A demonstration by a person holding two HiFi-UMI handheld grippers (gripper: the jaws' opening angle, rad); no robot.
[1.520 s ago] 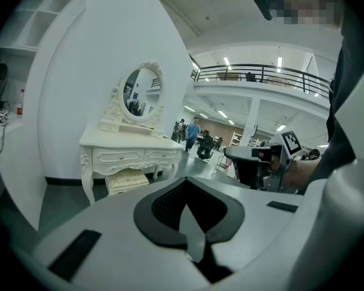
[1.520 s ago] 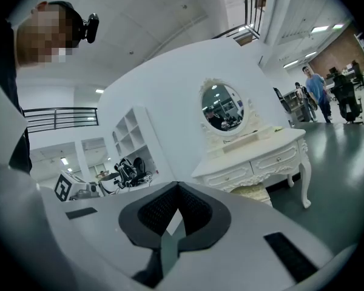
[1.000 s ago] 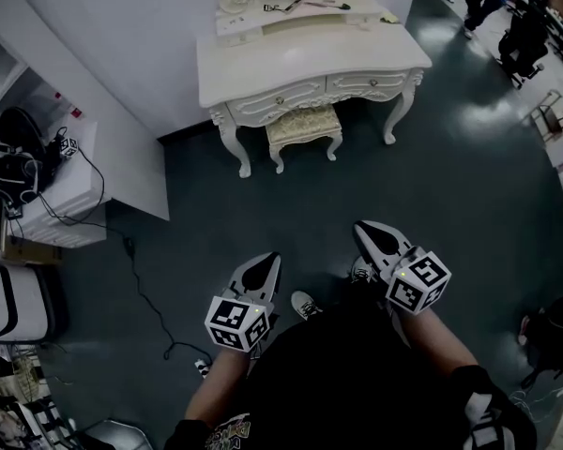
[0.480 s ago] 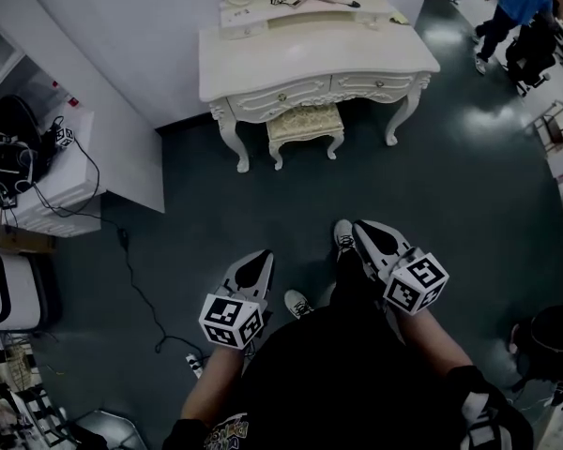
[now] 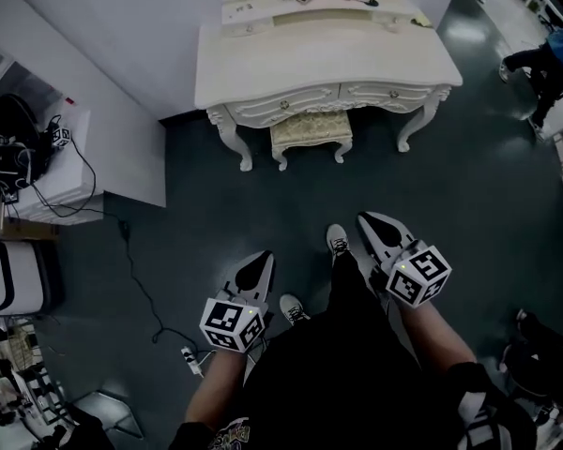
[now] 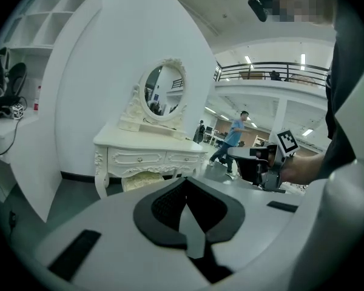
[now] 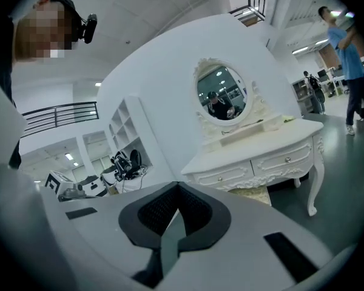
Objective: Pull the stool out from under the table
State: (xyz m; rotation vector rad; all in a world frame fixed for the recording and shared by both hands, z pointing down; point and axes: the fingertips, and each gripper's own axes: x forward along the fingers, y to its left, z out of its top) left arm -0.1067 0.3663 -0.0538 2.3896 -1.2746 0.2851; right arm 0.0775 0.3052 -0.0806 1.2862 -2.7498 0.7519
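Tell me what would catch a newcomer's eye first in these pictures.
The ornate white dressing table stands at top centre of the head view, with the cushioned stool tucked under it. Nearer the camera, the left gripper and right gripper, both shut and empty, point toward it above the dark floor.

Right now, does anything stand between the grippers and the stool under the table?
Nothing visible does. Bare floor lies between the left gripper, the right gripper and the stool tucked under the table. The cable lies off to the left, outside that path.
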